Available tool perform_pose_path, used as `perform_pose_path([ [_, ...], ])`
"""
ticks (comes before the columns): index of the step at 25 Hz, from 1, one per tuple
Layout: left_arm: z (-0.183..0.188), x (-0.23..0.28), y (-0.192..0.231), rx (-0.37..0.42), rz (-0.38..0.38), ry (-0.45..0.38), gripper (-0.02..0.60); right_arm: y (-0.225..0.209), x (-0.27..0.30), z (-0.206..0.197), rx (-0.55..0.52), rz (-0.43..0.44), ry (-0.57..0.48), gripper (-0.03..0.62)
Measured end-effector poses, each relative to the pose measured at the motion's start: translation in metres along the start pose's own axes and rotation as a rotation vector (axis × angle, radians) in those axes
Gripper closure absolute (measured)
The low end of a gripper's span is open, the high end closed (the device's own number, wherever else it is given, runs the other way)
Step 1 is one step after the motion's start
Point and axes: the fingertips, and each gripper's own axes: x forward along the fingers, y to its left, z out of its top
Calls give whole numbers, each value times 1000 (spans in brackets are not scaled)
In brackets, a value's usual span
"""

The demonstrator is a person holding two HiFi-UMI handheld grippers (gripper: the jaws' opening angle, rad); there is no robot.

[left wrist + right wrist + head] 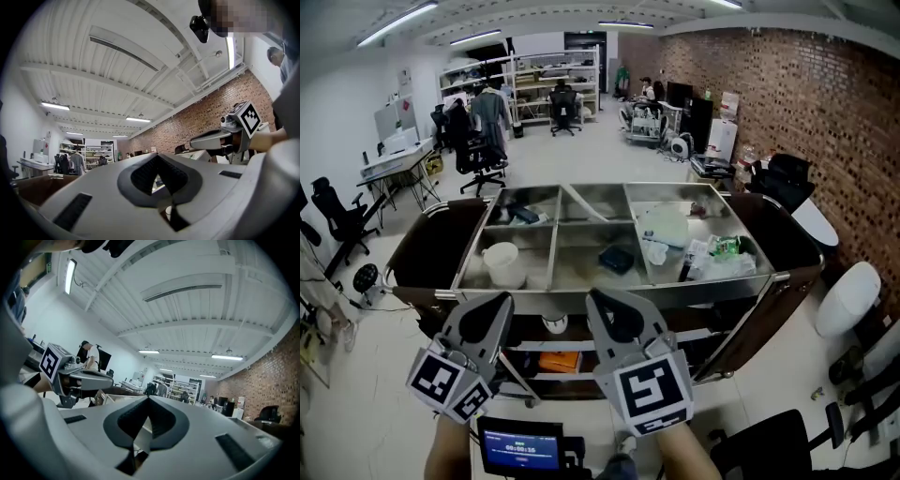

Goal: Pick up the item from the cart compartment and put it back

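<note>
Both grippers are up in front of the cart (722, 284), level with its near rim and well apart from each other.
- left gripper (497, 307): its own view shows the jaws (158, 164) together, nothing between them.
- right gripper (149, 408): same, jaws closed and empty. In the head view it (602, 305) sits just right of centre.
- Each gripper view catches the other gripper side-on, also shut.

Nothing is lifted. Every item sits in the steel compartments on the cart's top, and I can't tell which one is the task's item.
- Middle front: dark flat item (617, 259), lying flat. It is roughly rectangular. The long side looks to run about left-right, slightly skewed to the dividers, but it is too small to be sure.
- Left front: white tub (504, 264), upright, mouth up.
- Left back: small dark object (525, 214), shape unclear.
- Right compartment: white round lid (664, 225), green can (727, 246) on its side, clear plastic bags (741, 265), and a slim black thing (686, 272) with its long axis near-to-far.

An orange item (558, 361) is on the cart's lower shelf. A small screen (520, 448) is at the bottom edge of the head view, between the person's forearms.
</note>
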Motion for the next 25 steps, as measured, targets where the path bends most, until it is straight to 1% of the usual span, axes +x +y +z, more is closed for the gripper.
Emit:
perform_pose_path([
  [6,-16,-40,8,-31,43,14,568,34,-19,-6,97,-7,-33,592],
  [9,-21,-53,11,-46,64,19,568,45,-26,-9,117,-2,-37,593],
  [15,-24,-66,4,-57,85,27,568,58,-36,-11,115,16,-36,594],
  [25,-14,-67,-10,-26,102,6,568,62,-48,-13,113,43,-47,594],
])
